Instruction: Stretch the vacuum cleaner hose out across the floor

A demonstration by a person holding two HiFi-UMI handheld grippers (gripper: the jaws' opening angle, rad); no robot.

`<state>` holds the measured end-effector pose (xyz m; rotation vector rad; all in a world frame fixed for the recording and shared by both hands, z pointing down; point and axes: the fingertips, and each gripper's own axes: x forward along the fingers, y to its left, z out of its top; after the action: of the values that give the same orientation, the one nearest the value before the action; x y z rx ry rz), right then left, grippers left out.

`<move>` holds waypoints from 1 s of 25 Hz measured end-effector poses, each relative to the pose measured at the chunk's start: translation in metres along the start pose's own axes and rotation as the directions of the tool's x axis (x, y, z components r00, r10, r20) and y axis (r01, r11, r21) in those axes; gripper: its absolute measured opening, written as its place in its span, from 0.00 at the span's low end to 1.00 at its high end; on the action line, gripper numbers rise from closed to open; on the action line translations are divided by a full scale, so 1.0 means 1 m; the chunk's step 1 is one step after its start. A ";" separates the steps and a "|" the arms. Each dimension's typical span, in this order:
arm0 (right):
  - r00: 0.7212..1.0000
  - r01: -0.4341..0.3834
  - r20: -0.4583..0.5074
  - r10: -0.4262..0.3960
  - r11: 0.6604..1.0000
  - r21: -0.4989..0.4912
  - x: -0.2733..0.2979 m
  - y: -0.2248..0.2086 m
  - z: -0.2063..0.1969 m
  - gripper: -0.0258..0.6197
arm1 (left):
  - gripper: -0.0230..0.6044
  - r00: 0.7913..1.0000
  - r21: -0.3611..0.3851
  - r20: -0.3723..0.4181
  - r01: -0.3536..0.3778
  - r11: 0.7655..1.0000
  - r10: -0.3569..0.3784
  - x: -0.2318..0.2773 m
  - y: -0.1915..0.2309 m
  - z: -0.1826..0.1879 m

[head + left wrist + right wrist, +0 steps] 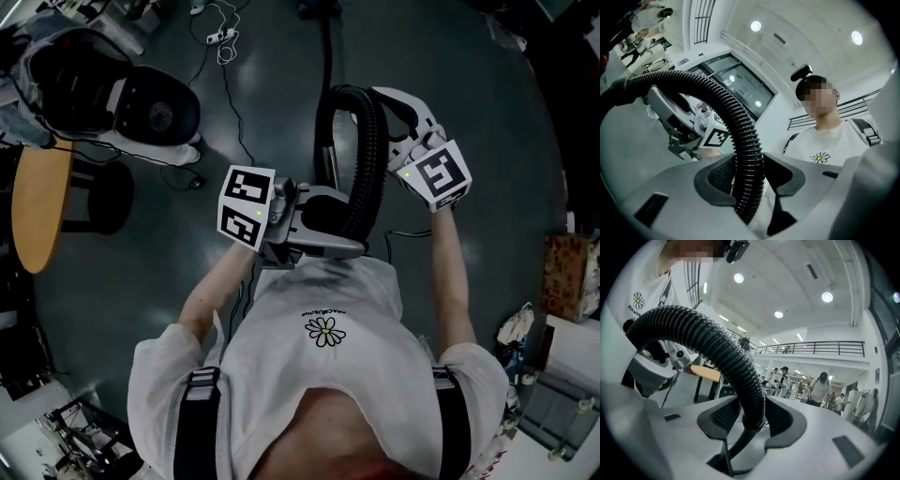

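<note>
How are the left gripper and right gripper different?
The left gripper sits close to the person's white shirt; the right gripper reaches farther out. The left gripper clamps the black ribbed plastic hose on its ribs; the right gripper clamps where the ribs end in a smooth collar. Both are grey and hold that same hose.

Open floor (450, 75) ahead and to right of person. Left side crowded: orange round table (37, 206), dark stool (98, 197) just beside it, black-and-white machine (159, 112) beyond. Cables (221, 39) trail across floor toward centre. Cardboard box (567, 277) at right edge. Hose (361, 159) arches directly before person.
</note>
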<state>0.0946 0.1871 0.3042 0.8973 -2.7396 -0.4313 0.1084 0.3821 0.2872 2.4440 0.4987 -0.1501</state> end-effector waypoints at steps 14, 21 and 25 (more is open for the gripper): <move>0.930 -0.367 0.224 0.293 0.785 0.499 0.017 0.055 -0.097 0.33 | 0.33 0.999 0.040 -0.036 0.014 0.999 -0.012 0.010 -0.007 -0.025; 0.862 -0.329 -0.167 0.479 0.778 0.535 0.064 0.128 -0.244 0.33 | 0.33 0.995 0.082 -0.097 0.013 0.997 -0.005 0.007 -0.033 -0.043; 0.846 -0.266 -0.239 0.476 0.766 0.585 0.115 0.117 -0.293 0.34 | 0.33 0.991 0.053 -0.134 -0.012 0.999 0.019 0.002 -0.017 -0.021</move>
<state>0.0290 0.1479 0.6310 0.4197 -2.5905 0.5604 0.1037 0.4082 0.2942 2.5194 0.5406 0.0080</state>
